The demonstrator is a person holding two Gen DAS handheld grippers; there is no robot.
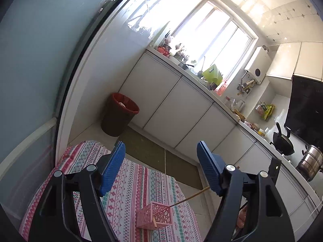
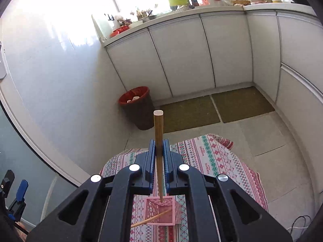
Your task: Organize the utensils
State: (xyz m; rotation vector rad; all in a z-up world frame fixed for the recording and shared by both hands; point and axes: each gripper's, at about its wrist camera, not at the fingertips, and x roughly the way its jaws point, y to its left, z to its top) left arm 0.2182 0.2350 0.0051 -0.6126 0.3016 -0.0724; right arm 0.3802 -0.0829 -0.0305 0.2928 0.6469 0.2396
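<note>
Pink basket (image 2: 161,211) mouth half-blocked by leaning chopstick (image 2: 150,219); tablecloth (image 2: 212,157) around clear.

The right gripper (image 2: 159,149) hides part of the held chopstick (image 2: 158,129).

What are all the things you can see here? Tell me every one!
Chopstick in the tool: one, brown wood, tip over the basket.
Chopstick in the basket: one, pale wood, leaning out.
Basket: one, pink, on the tablecloth.
Tablecloth: one, red, green and white stripes, over the table.
Bin: one, dark with red rim, on the floor by the wall.
Floor mats: two, olive green, below the cupboards.
Cupboards: a row, white, under the counter.
Wok: one, black, on the counter.
Pot: one, silver, beside the wok.
Left tool: blue pads, open, empty.
Right tool: blue pads, shut on a chopstick.
</note>
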